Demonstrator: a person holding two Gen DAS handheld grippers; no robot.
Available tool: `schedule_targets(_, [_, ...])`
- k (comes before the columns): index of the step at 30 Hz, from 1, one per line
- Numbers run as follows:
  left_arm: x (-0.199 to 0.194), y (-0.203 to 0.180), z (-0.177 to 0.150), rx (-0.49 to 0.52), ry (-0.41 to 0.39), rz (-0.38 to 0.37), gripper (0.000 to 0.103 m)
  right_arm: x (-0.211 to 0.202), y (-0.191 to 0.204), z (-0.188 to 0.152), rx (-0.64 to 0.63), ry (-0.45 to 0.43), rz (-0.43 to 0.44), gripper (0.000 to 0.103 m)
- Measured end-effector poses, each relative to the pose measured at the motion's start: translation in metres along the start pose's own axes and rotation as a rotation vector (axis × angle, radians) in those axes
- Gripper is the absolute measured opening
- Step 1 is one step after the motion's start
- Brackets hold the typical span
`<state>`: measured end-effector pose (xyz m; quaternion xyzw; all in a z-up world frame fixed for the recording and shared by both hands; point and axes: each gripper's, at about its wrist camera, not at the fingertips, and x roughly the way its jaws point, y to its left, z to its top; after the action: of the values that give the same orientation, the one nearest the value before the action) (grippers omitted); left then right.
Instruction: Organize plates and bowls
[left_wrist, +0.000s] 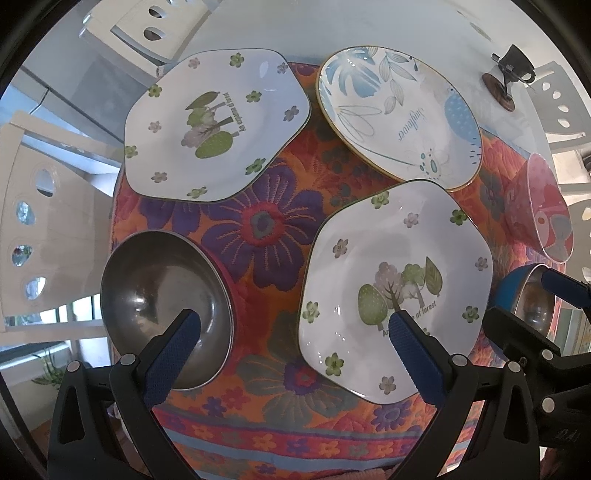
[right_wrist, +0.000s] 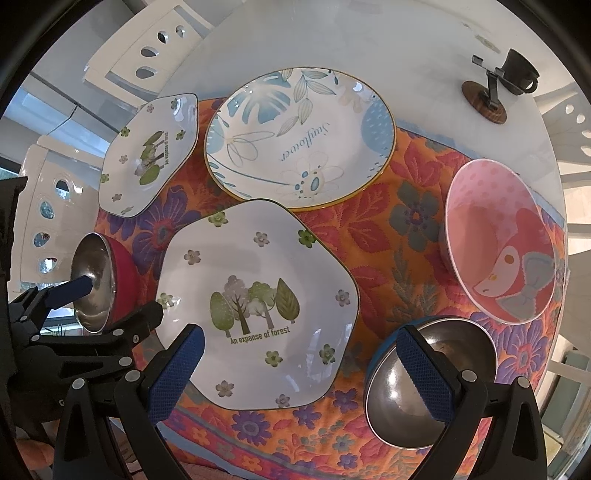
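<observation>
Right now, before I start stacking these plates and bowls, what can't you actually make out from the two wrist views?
- Near forest plate: its lower left rim sits behind the right gripper finger in the right wrist view.
- Blue-sided steel bowl: part of its inside is covered by the other finger, so contact is unclear.
- Red-sided steel bowl: the left gripper finger overlaps it.
- Pink bowl: squeezed at the left wrist view's edge.
- Black cup: too small for detail.

This is a home dining area: a white counter (right_wrist: 424, 48) carries a bright floral quilted cloth (right_wrist: 373, 229) set with decorated plates (right_wrist: 258, 295) and bowls (right_wrist: 495, 240), white chairs with oval cut-outs (left_wrist: 147, 26) stand around it, and windows show at the left.
</observation>
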<state>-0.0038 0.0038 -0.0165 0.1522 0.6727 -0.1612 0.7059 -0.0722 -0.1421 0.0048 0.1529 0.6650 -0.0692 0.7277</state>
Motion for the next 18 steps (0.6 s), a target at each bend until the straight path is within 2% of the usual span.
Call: schedule_targets(18, [0.0006, -0.0013, 0.0023, -0.01, 0.002, -0.011, 0.1, 0.004, -0.0041, -0.0006, 0.024, 0.012, 0.021, 0.103])
